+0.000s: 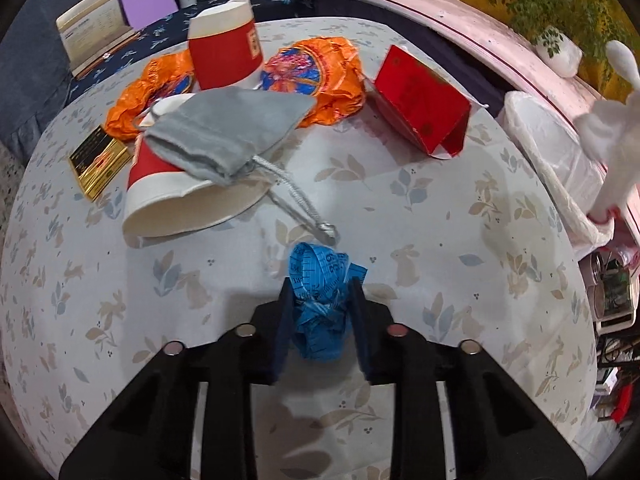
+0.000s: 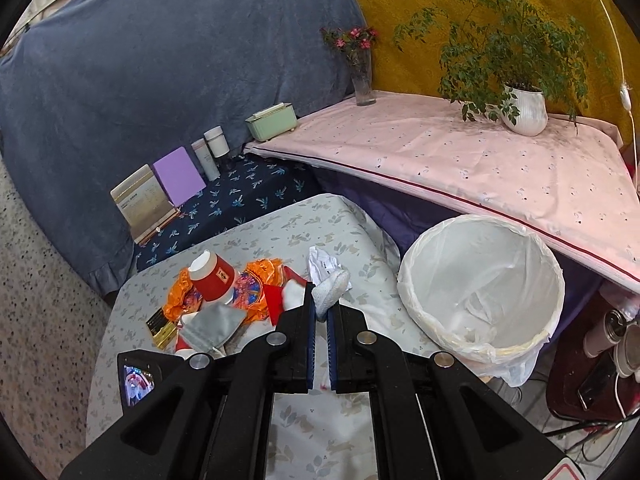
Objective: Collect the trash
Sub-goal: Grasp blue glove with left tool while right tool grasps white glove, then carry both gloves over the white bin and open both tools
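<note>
My left gripper [image 1: 321, 286] points down at the rabbit-print table [image 1: 440, 220], shut on a crumpled blue measuring tape [image 1: 320, 320] with a pad pressing each side. Behind it lie a grey drawstring pouch [image 1: 224, 136], two red paper cups [image 1: 222, 46], orange wrappers [image 1: 320, 76], a red carton [image 1: 424, 100] and a gold-black packet [image 1: 98, 162]. My right gripper [image 2: 320, 304] hangs above the table, shut on a white knitted cloth [image 2: 332, 284], left of the white-lined trash bin [image 2: 480, 280]. The same cloth [image 1: 612, 128] shows at the right edge of the left wrist view, above the bin [image 1: 548, 148].
Crumpled white paper [image 2: 324, 264] lies on the table's far side. A pink-covered shelf [image 2: 460, 168] behind the bin carries a potted plant [image 2: 524, 108] and a vase [image 2: 362, 76]. A dark blue bench [image 2: 240, 196] holds booklets, bottles and a green box [image 2: 272, 120].
</note>
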Demonstrator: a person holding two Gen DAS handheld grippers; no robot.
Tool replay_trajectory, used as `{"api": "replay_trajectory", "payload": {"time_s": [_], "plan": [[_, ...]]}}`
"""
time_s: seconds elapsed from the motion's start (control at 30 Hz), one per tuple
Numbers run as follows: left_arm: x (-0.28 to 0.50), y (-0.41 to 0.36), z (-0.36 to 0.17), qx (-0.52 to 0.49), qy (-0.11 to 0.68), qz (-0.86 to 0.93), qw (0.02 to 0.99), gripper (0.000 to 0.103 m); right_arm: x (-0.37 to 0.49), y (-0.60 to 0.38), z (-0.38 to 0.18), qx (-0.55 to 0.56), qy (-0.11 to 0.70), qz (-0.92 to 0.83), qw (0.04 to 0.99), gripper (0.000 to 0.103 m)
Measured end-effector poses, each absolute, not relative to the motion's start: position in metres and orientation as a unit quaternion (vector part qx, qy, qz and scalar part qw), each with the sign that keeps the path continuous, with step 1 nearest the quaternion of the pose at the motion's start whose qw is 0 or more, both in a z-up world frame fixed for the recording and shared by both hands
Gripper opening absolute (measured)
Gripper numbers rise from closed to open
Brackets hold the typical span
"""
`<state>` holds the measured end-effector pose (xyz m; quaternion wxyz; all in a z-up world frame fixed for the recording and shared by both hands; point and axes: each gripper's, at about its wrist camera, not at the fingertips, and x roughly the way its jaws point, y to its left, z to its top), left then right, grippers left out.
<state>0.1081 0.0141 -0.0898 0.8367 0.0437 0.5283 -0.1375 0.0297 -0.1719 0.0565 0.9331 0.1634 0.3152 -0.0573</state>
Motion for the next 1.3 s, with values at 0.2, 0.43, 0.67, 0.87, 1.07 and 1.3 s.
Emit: {"api": "replay_trajectory", "payload": {"time_s": [0.2, 0.43, 0.67, 0.87, 1.07, 1.3], "plan": [[0.105, 0.011, -0.075, 0.034, 0.518, -0.149, 0.842, 0.020, 0.028, -0.180, 0.054, 0.169, 0.314, -0.063, 0.932, 0.005], [0.100, -0.006, -0.045, 0.032, 0.490, -0.172, 0.854, 0.020, 0.025, -0.193, 0.059, 0.172, 0.304, -0.072, 0.934, 0.005], [0.097, -0.038, -0.016, 0.037, 0.463, -0.206, 0.861, 0.020, 0.019, -0.215, 0.069, 0.172, 0.283, -0.092, 0.939, 0.005], [0.095, -0.074, 0.003, 0.050, 0.442, -0.236, 0.864, 0.020, 0.016, -0.240, 0.077, 0.171, 0.268, -0.113, 0.942, 0.005], [0.097, -0.111, 0.014, 0.063, 0.431, -0.263, 0.861, 0.020, 0.016, -0.274, 0.080, 0.175, 0.258, -0.138, 0.940, 0.005], [0.104, -0.161, 0.017, 0.084, 0.426, -0.292, 0.852, 0.020, 0.022, -0.313, 0.073, 0.181, 0.265, -0.161, 0.933, 0.005]]}}
